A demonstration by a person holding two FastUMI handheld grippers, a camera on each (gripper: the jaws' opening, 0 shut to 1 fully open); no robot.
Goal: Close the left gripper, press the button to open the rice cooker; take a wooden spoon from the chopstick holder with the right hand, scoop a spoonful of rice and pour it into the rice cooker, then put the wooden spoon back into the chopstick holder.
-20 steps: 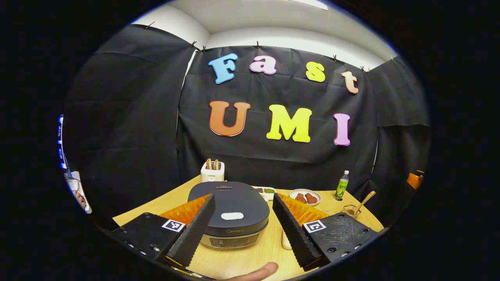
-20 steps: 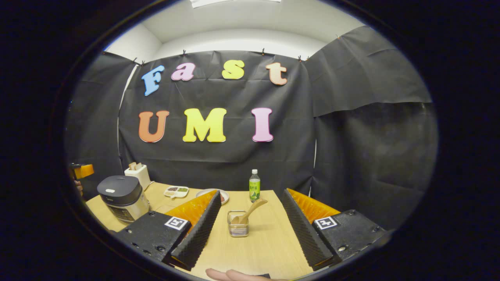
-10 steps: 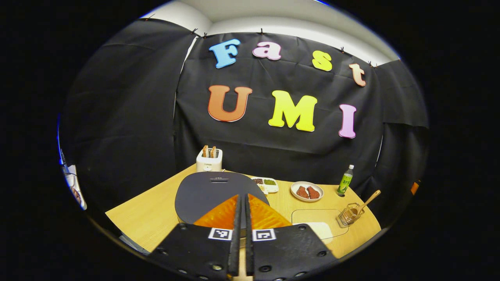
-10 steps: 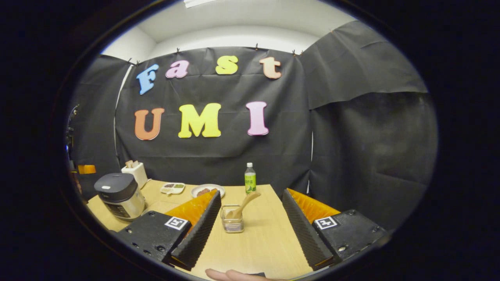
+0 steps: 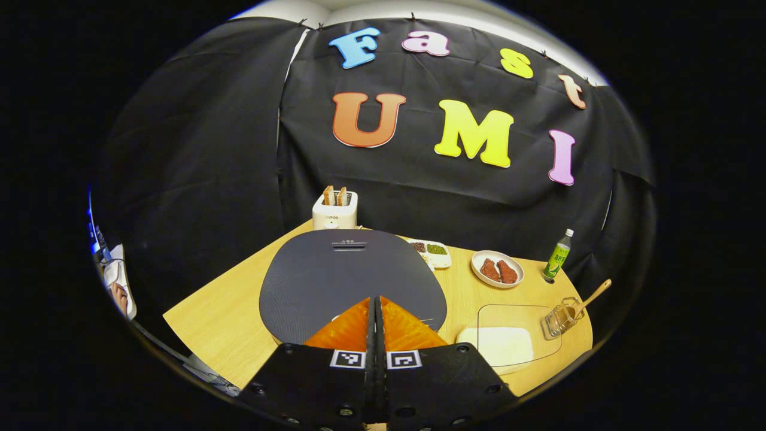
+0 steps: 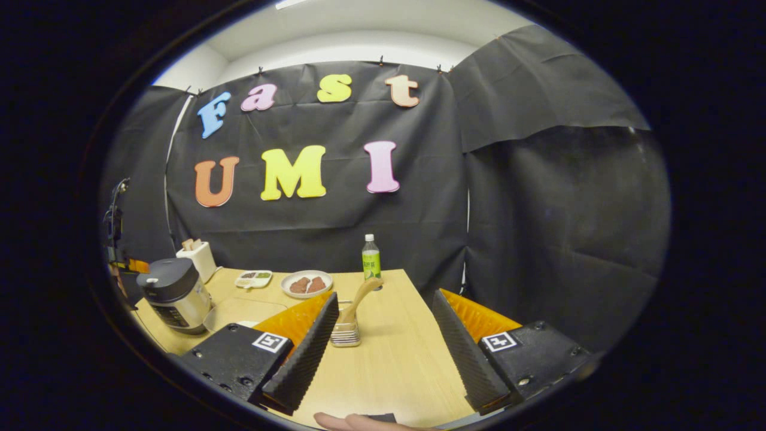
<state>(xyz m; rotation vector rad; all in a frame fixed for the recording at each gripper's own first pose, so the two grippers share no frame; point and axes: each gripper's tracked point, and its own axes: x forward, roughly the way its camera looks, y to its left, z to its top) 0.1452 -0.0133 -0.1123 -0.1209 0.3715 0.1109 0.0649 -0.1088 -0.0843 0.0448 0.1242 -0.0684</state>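
Left gripper (image 5: 376,302), jaws fully together and empty, over the closed cooker (image 5: 335,278) lid; right gripper (image 6: 383,323), jaws wide and empty, facing the spoon (image 6: 359,297) standing in its holder (image 6: 345,332).

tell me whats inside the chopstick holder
A wooden spoon stands in the chopstick holder, handle leaning out over its rim. The right gripper's finger covers the holder's left side, so anything else inside is hidden.
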